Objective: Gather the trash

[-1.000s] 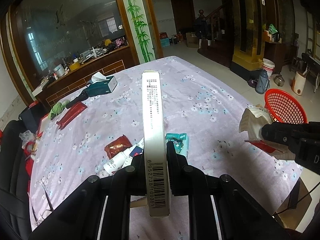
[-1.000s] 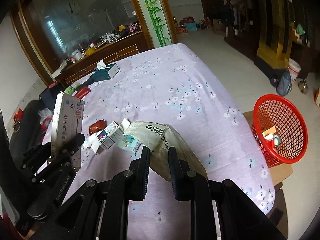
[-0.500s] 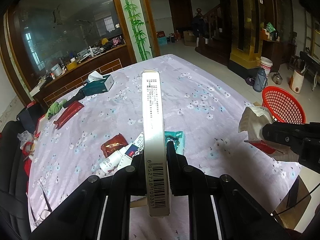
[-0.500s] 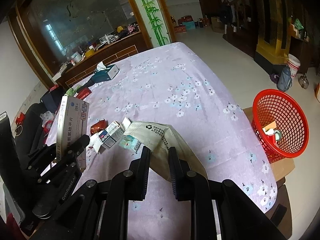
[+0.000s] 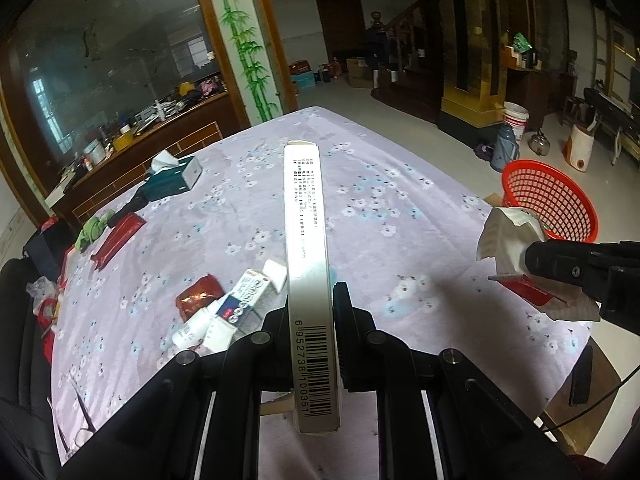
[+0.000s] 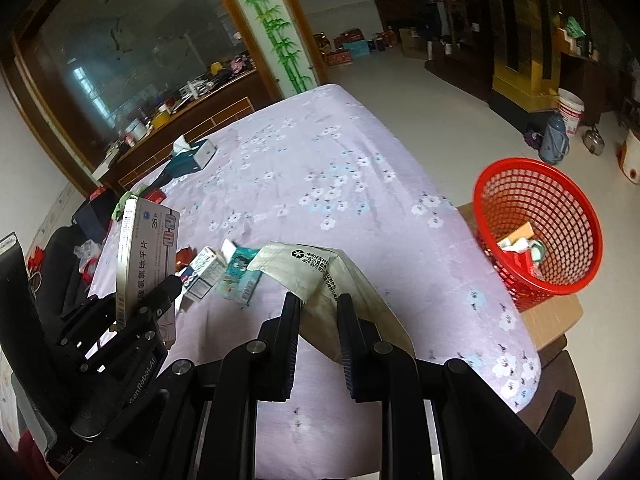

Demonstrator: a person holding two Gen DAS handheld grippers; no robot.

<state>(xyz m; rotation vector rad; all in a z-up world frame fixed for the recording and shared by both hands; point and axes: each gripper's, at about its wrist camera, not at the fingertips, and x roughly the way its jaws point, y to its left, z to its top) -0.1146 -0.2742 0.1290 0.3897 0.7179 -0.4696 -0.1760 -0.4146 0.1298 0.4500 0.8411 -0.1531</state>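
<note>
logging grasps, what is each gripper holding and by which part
The left gripper pinches the medicine box across its flat faces near the barcode end. The right gripper pinches the paper wrapper at a crumpled fold.

Lilac tablecloth (image 6: 320, 168) with white flowers; red mesh basket (image 6: 560, 216); teal tissue box (image 5: 172, 182).

My left claw (image 5: 310, 312) was matte black plastic, its two flat fingers (image 5: 343, 312) running back into angled linkage bars fixed with round silver-grey pivot screws. My right claw (image 6: 318, 320) was the same build: black, blocky, with ribbed inner faces on its fingers (image 6: 347, 332) and matching silver pivot heads behind them. Seen from the right wrist camera, the left one's side carried pale lettering along one bar. A thin black cable trailed below the right claw's body.
</note>
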